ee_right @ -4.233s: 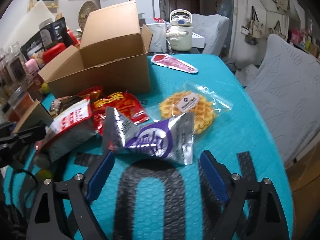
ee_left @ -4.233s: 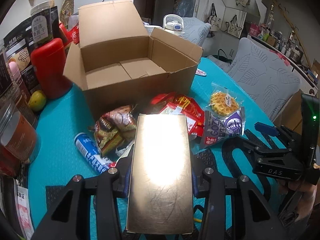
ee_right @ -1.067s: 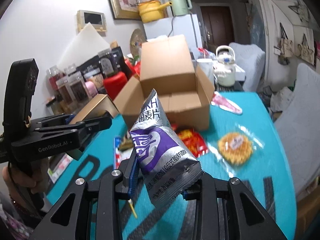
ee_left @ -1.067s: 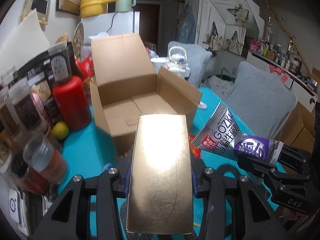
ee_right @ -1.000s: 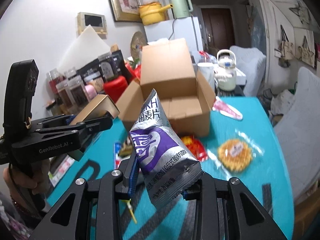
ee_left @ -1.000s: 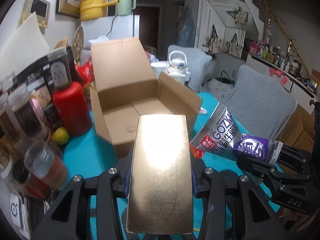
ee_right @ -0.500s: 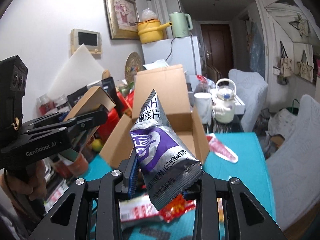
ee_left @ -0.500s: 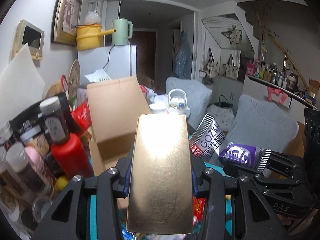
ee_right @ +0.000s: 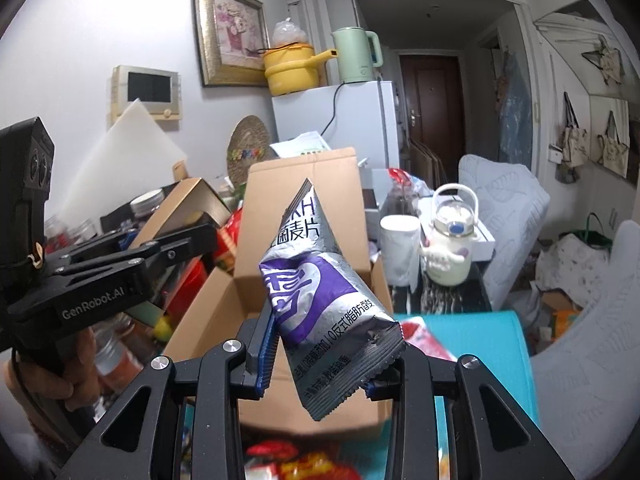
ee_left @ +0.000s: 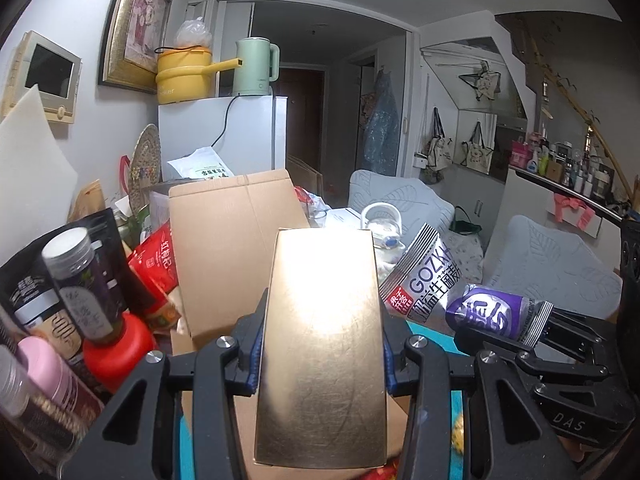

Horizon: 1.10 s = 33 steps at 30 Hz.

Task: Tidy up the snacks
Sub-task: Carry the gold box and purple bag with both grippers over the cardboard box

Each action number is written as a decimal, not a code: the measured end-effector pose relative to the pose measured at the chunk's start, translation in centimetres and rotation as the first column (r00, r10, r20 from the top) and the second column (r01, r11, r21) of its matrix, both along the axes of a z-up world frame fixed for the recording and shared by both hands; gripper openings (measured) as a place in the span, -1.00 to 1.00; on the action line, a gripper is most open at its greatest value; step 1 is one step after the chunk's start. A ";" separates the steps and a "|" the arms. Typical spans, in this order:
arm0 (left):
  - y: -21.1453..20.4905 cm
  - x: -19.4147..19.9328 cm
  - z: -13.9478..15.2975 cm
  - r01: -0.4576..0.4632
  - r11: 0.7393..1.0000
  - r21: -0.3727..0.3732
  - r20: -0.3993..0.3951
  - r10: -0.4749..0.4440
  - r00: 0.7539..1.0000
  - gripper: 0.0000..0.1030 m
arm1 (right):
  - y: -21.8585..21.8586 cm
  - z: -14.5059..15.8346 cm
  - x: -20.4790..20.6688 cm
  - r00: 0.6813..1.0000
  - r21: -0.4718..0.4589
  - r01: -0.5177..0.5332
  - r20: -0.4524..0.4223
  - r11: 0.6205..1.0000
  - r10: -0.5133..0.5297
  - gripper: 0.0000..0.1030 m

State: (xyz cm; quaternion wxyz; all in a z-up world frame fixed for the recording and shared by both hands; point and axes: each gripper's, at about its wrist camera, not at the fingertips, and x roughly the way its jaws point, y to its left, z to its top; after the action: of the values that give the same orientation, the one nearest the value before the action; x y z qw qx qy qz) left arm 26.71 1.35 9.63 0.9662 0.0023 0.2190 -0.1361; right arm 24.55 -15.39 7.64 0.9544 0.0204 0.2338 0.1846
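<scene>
Left gripper (ee_left: 322,356) clamped on gold box (ee_left: 322,352): stiff, slick-faced, best held across its flat sides. Right gripper (ee_right: 320,364) pinching purple pouch (ee_right: 320,300) near its crimped end: light, soft, crushable. Both raised before open carton (ee_right: 304,240).

A lived-in home: a white fridge (ee_right: 336,120) carries a yellow pot (ee_right: 290,65) and green kettle (ee_right: 354,54); a framed picture (ee_right: 230,30) hangs left of it, cushioned chairs (ee_left: 554,264) right.
</scene>
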 end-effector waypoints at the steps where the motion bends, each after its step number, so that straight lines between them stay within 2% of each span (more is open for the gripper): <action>1: 0.0 0.7 -0.1 -0.005 1.000 -0.001 0.000 0.005 1.000 -0.16 | 0.0 0.0 0.5 1.000 -0.001 0.004 0.003 1.000 -0.004 -0.37; 10: 0.1 5.0 -1.9 -0.051 0.999 0.011 -0.029 0.052 0.998 -0.16 | 0.3 -1.0 4.9 1.000 0.013 0.010 -0.017 1.000 -0.010 -0.36; 17: -0.7 8.1 -4.7 -0.080 0.994 0.071 -0.102 0.087 0.991 -0.16 | 1.1 -3.3 7.7 0.997 -0.020 0.006 -0.082 1.000 -0.008 -0.36; 27: -1.5 11.0 -8.3 -0.106 0.984 0.145 -0.199 0.134 0.971 -0.16 | 1.7 -6.4 10.5 0.984 -0.071 0.001 -0.179 0.997 -0.014 -0.35; 33: -1.8 12.6 -10.3 -0.111 0.978 0.179 -0.273 0.158 0.949 -0.16 | 2.5 -8.2 11.5 0.972 -0.110 -0.005 -0.233 0.994 -0.020 -0.33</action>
State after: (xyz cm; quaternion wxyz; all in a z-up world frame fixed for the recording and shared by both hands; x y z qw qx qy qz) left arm 39.35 -0.44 -0.62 0.9281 0.0458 0.3660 -0.0504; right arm 36.01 -12.89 -0.55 0.9206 -0.0096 0.3542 0.1642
